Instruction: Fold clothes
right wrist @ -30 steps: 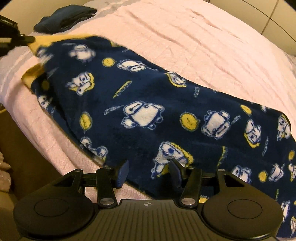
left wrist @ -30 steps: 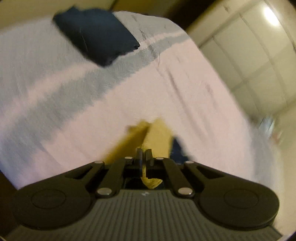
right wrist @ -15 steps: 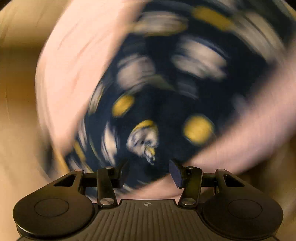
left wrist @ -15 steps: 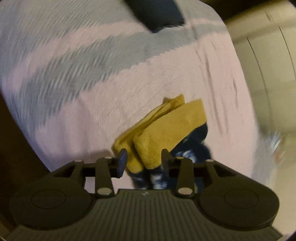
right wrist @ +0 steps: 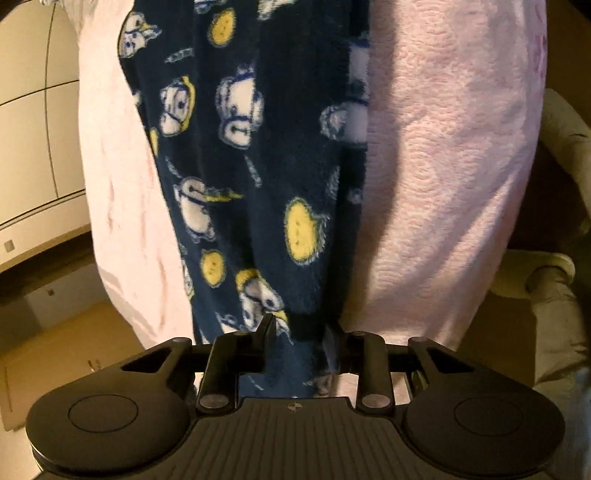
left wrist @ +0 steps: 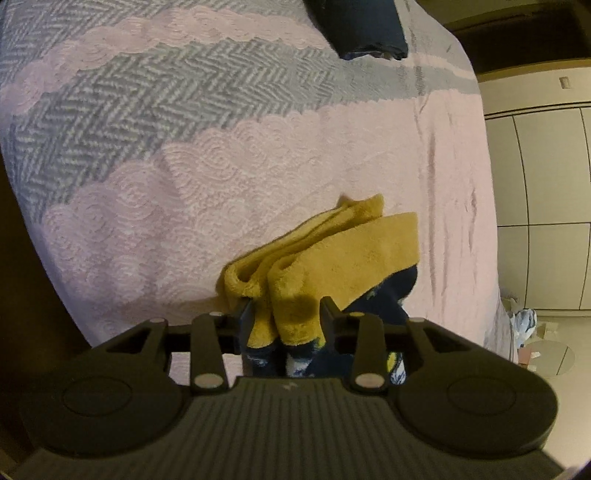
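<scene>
1. Fleece garment point(right wrist: 258, 155), navy with white cartoon animals and yellow blobs, lies stretched along the pink bedspread point(right wrist: 443, 166); in the left wrist view its yellow cuffs point(left wrist: 332, 258) are bunched in two thick folds on the same cover.
2. Left gripper point(left wrist: 286, 314): its jaws stand partly apart with the yellow folds between them. The left finger point(left wrist: 244, 321) sits against the outer fold and the right one against the other, but whether they squeeze the cloth I cannot tell. The jaws have just been closing a little after opening.
3. Behind the cuffs the cover changes to a grey herringbone band point(left wrist: 166, 107), and a folded dark blue item point(left wrist: 362, 26) rests at its far edge.
4. Right gripper point(right wrist: 301, 332): its jaws have just been closing, and a navy fold of the garment's near end fills the gap between them. The pads appear to pinch that fold.
5. White wardrobe doors point(left wrist: 546, 206) stand past the bed on the right.
</scene>
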Demonstrator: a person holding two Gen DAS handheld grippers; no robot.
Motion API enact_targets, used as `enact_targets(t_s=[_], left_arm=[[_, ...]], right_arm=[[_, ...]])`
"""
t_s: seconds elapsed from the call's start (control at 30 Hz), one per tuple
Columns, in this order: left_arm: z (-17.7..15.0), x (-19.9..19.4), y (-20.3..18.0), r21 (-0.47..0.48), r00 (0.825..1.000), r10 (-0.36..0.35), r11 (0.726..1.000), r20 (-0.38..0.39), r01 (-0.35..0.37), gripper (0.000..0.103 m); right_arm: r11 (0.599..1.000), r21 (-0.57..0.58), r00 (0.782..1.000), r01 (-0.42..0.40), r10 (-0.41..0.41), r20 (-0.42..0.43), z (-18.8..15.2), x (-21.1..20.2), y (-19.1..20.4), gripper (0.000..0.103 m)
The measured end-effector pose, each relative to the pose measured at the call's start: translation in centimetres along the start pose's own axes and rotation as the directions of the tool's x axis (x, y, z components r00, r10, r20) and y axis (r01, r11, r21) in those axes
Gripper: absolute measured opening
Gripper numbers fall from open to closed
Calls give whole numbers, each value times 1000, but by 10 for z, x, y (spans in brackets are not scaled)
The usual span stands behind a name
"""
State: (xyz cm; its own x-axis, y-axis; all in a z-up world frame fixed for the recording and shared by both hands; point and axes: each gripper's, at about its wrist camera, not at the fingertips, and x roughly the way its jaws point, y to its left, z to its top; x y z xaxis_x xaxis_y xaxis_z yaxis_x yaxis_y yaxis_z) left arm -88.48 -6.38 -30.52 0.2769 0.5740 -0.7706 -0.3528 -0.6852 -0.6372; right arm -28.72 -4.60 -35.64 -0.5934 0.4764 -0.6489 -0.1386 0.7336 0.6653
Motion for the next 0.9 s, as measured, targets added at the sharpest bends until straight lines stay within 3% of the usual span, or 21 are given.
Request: enact_targets(t_s=[0.07,0.1,0.13,0.23,0.37,0.53,0.63,0.67,0.77,0.83,0.9], left_arm=[[0,3,1,-1,1000,5,1000,-2,-5,32],[0,5,2,-2,1000,5,1000,0,-5,26],[0,4,1,6,1000,-3,1000,5,3,2],[-2,-7,-7,102,997,-59,993,43,55,2],[-10,-29,-15,278,993,-101,957,63,80,2],[-16,-10,-2,371,998,37,927,50,-54,3],[-13,-3,-1,340,998,57,938,34,-66,4],[-13,-5,-4,358,997,71,931,25,-75,4],[-16,-22,-25,501,989,147,855,10,-132,3],[-14,-35,-37,575,985,172,805,10,-146,5],[-7,-47,-51,602,988,152,787,18,-132,11]], right_arm=[[1000,-1,1000,9,-9,5,1,1,0,29],[1000,-1,1000,13,-13,8,2,2,0,22],[1000,-11,1000,11,-11,10,2,2,2,10],[993,-113,999,38,-36,20,0,-1,19,4],[974,-215,998,69,-69,7,-4,-15,32,3],[947,-245,977,209,-212,15,0,1,21,4],[932,-262,967,251,-251,33,0,11,28,4],[922,-284,964,264,-265,34,-1,10,32,5],[853,-381,932,357,-355,80,-5,-4,54,9],[775,-463,900,430,-411,149,-8,-18,72,10],[679,-535,862,503,-440,252,-8,-29,93,10]])
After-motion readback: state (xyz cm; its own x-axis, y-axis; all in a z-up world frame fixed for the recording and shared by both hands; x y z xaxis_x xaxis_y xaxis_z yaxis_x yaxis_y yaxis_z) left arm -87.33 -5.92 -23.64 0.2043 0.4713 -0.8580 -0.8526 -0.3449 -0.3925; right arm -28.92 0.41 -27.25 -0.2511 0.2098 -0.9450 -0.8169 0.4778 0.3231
